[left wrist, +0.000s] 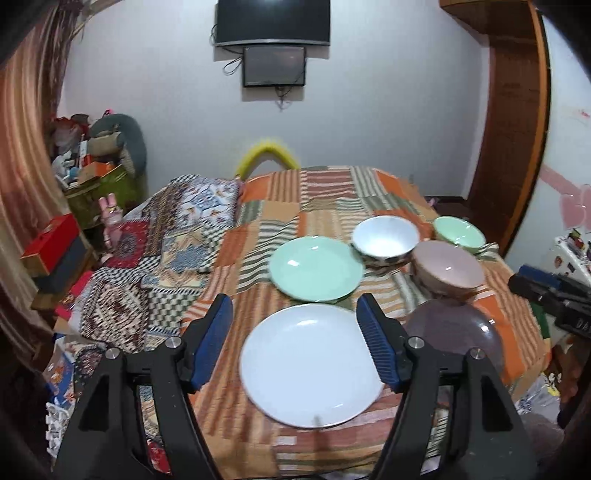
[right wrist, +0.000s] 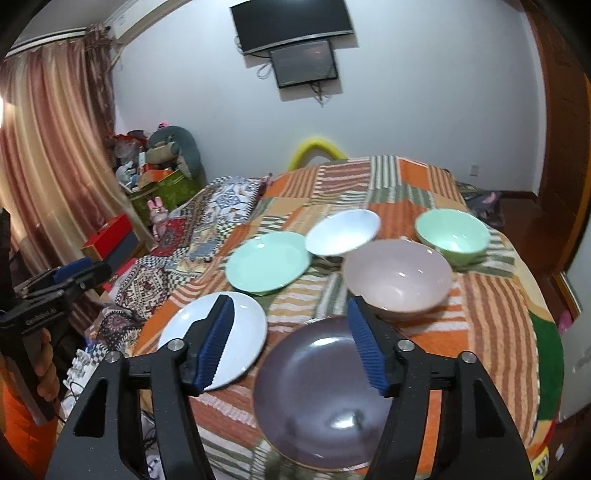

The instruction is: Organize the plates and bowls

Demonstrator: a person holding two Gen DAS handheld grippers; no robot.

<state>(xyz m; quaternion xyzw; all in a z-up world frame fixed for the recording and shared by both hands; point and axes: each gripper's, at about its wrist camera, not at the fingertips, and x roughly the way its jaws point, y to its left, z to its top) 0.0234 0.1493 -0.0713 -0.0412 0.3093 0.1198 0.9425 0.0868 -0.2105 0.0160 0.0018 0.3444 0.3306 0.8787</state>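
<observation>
Bed (left wrist: 332,192) under a striped patchwork blanket, white wall behind with a dark screen (left wrist: 273,22), curtain (right wrist: 48,147) to the left. All dishes sit upright, mouths up; they are round, no long axis. White plate (left wrist: 310,365) and purple plate (right wrist: 321,398) at the near edge, green plate (left wrist: 316,267) behind them, then white bowl (left wrist: 386,238), pink bowl (right wrist: 399,277), green bowl (right wrist: 454,232). Left tool (left wrist: 295,306) and right tool (right wrist: 290,310) both spread apart, holding nothing, above the plates.

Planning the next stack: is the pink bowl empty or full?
Empty: the pink bowl sits upright and its bare inside shows only a glint.
</observation>
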